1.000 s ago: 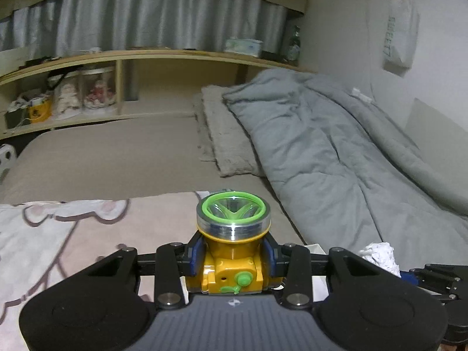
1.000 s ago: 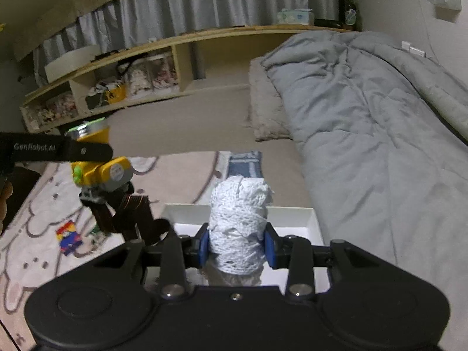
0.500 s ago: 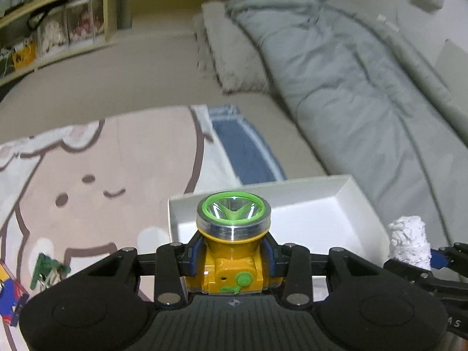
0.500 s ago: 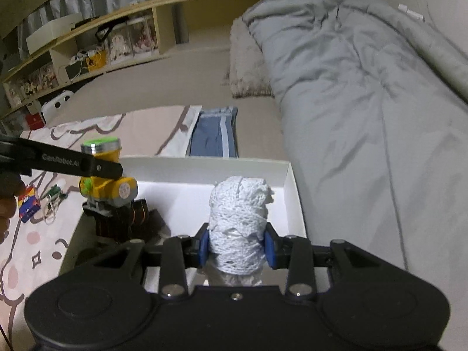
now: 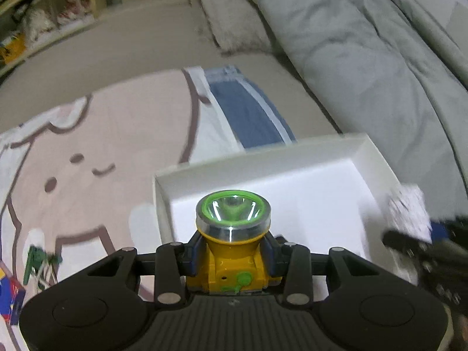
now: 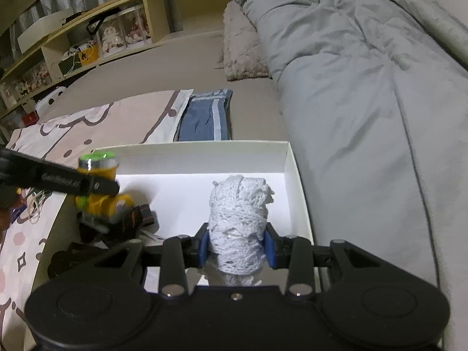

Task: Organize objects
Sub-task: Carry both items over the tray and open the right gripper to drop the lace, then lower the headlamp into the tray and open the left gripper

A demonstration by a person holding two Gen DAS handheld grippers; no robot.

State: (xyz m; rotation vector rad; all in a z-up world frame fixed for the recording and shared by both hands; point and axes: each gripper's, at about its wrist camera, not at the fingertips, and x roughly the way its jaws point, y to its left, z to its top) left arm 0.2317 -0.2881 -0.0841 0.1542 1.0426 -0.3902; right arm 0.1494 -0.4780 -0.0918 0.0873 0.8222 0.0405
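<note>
Two cloths (image 6: 204, 114) lie beyond white box (image 6: 288, 161)

Yellow headlamp (image 5: 232, 251) and white lace roll (image 6: 239, 225) held upright over white box (image 6: 288, 161).

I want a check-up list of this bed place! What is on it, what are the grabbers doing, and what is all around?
Surface: bed sheet with a cartoon blanket.
Job's things: yellow headlamp and white lace roll, both over the white box.
Clutter: folded blue cloth; small coloured bits on the blanket.
Grippers: left gripper shut on the headlamp; right gripper shut on the lace roll.
Cables: nothing seen clearly.
Surroundings: grey duvet, pillow, wooden shelf.
</note>
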